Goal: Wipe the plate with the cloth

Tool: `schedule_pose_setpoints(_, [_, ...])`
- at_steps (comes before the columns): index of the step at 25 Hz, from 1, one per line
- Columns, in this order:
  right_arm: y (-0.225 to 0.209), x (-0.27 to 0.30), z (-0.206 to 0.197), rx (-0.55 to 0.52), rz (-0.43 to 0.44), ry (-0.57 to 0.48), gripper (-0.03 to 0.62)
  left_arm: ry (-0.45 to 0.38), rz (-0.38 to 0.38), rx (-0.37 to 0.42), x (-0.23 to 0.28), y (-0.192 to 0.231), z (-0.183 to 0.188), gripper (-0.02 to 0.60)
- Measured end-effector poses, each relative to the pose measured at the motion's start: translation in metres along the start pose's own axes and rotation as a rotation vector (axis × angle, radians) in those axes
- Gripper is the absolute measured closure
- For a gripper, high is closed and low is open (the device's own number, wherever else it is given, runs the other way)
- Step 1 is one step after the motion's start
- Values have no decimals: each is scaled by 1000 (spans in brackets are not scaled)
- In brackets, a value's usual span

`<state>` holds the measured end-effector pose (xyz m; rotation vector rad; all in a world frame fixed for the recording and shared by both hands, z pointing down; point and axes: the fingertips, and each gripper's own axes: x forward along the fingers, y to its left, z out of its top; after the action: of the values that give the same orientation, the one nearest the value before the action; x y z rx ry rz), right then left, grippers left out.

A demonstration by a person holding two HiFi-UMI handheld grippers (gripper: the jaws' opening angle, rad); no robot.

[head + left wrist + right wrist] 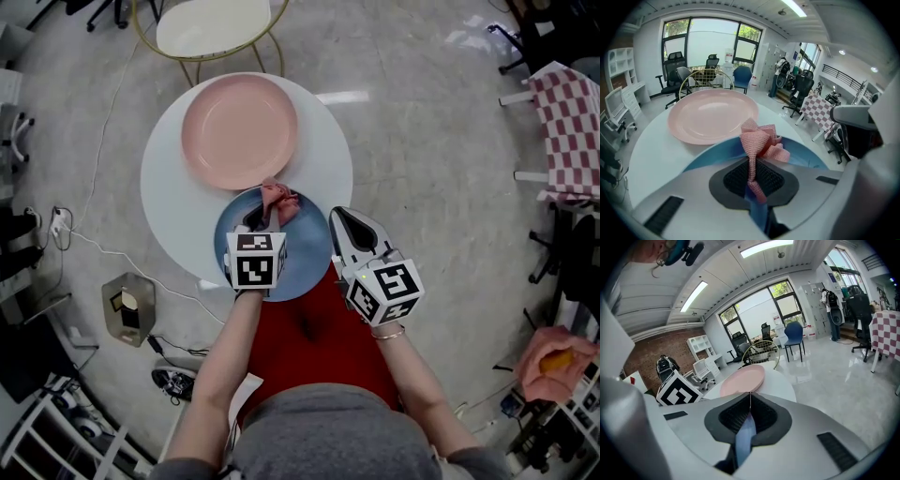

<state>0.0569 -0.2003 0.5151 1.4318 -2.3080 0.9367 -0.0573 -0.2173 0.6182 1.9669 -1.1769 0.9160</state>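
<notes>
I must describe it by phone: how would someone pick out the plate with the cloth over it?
On the round white table lie two plates. It is the blue plate at the edge nearest the person, under the pink cloth in the left gripper's jaws; the pink plate beyond it is bare.

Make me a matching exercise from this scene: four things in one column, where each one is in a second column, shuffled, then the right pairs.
Things:
1. pink plate
2. blue plate
3. cloth
4. gold-framed chair

Places:
A. pinched in the left tongs
B. on the floor beyond the table
C. on the table's far side, ungripped
D. at the table's near edge, rim clamped in the right tongs

Pairs: 1-C, 2-D, 3-A, 4-B
</notes>
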Motion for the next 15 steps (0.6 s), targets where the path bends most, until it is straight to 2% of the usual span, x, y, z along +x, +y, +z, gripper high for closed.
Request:
schedule_pose_setpoints(8, [15, 9, 4, -35, 41, 13, 565, 45, 92, -38, -9, 24, -8, 548])
schedule_pose_setpoints(15, [29, 15, 1, -73, 79, 41, 565, 49, 179, -96, -29, 51, -20, 548])
